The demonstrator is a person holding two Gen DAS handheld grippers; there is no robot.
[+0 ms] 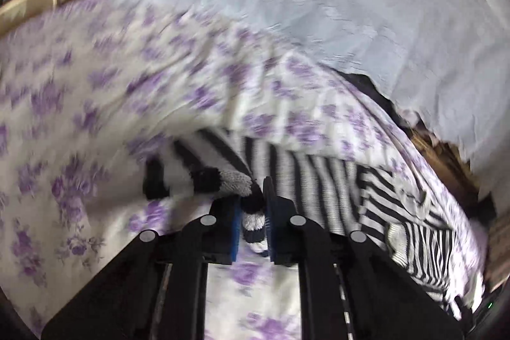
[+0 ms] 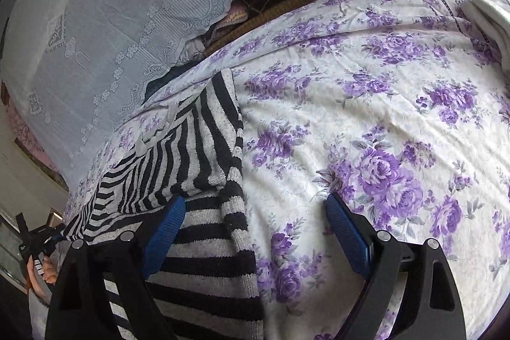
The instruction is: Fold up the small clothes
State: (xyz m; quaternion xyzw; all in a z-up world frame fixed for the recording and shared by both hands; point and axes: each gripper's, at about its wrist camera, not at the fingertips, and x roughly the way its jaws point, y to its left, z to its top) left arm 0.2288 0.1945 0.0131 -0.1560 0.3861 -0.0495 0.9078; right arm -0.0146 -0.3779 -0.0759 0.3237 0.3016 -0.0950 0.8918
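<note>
Clamped between my left gripper (image 1: 252, 228) pads is a knitted, black-and-white striped edge of the striped sweater (image 2: 204, 155); the blue pads stand almost together with only that thin roll of knit between them. My right gripper (image 2: 255, 231) hangs with its jaws spread wide, nothing between them: its left finger (image 2: 165, 228) sits over the sweater's lower part, its right finger (image 2: 347, 231) over bare sheet.

In the right wrist view the sweater lies flat on the bed, its long axis running from the bottom edge of the picture up and slightly left toward the far side of the bed, with its right border almost straight. The wide stripes near my gripper run across that axis; farther up, a folded part carries stripes that slant and fan out. In the left wrist view the picture is blurred, and the pinched part stretches away from the pads toward the rest of the garment on the right.

Under it all is the floral bedsheet (image 2: 382, 123), white with purple roses. Beyond the bed's far edge hangs a lace curtain (image 2: 111, 21). At the right view's lower left edge I see my other hand (image 2: 44, 268) holding its tool.
</note>
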